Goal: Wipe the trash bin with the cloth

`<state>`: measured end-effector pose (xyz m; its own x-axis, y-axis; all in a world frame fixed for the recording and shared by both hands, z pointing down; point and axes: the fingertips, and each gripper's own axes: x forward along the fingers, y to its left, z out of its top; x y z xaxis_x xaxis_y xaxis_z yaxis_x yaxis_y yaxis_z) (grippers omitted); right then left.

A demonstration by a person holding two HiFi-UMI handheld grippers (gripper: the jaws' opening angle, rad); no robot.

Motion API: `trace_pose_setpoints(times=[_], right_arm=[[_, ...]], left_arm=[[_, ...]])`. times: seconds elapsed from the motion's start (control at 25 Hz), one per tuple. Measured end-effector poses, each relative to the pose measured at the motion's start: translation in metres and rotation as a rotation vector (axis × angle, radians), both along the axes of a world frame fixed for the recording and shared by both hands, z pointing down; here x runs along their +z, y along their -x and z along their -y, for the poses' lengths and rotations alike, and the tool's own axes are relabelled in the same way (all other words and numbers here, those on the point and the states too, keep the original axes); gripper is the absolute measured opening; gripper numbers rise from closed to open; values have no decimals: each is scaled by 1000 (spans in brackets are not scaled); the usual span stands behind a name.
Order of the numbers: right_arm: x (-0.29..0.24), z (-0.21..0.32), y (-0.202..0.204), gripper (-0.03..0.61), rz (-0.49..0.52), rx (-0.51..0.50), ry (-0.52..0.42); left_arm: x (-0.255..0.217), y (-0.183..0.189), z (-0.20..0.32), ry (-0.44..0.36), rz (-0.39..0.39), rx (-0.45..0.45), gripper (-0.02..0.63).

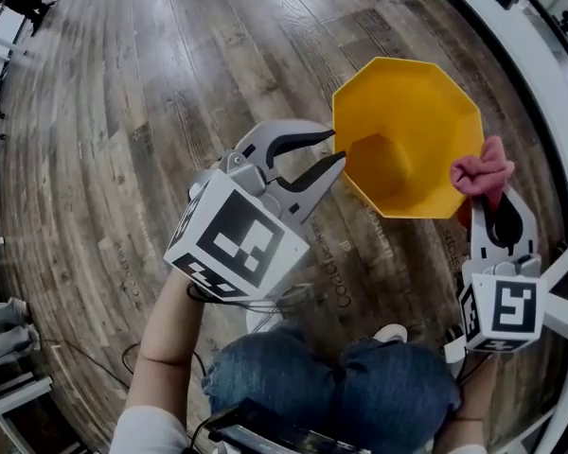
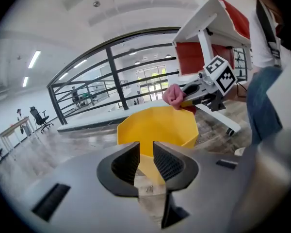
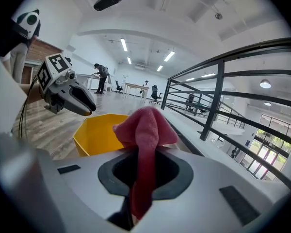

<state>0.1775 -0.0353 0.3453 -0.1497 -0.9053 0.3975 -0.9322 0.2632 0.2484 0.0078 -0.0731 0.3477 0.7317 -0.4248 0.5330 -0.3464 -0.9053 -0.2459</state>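
Clamping a crumpled pink cloth (image 1: 481, 170), the right gripper (image 3: 144, 164) sits by the octagonal yellow bin (image 1: 407, 102); left gripper (image 1: 337, 146) jaws gape.

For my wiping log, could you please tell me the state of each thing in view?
bin: upright, open-topped, looks empty
cloth: bunched, clamped, by the bin's rim
left gripper: open, nothing between its jaws
right gripper: shut on the cloth

Left claw (image 1: 338, 145) held with jaws apart; right claw (image 1: 490, 197) clamped on cloth (image 1: 481, 170)
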Motion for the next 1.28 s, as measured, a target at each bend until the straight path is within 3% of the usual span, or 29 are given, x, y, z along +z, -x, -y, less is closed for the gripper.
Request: trace_pose_setpoints(times=[0.12,0.32,0.48,0.72,0.96,1.16,1.28], right_arm=[[-1,0,0,51,7,-2,1],[-2,0,0,51,27,5,-8],[-7,1,-3,51,34,19,-13],[-31,6,-9,51,86,87,67],[-101,9,2,51,248,157,162],[-194,7,16,51,359,202,142],[-258,0,22,51,354,244,154]], left_arm=[[4,-4,2,50,-38,-31,79],[9,-6,5,103,-116,-53,3],[1,-7,9,121,-214,-76,3],[-31,5,32,257,-346,-261,3],[-91,10,40,287,-262,-338,3],[-168,14,38,525,-445,-453,3],[-232,23,38,546,-468,-507,3]])
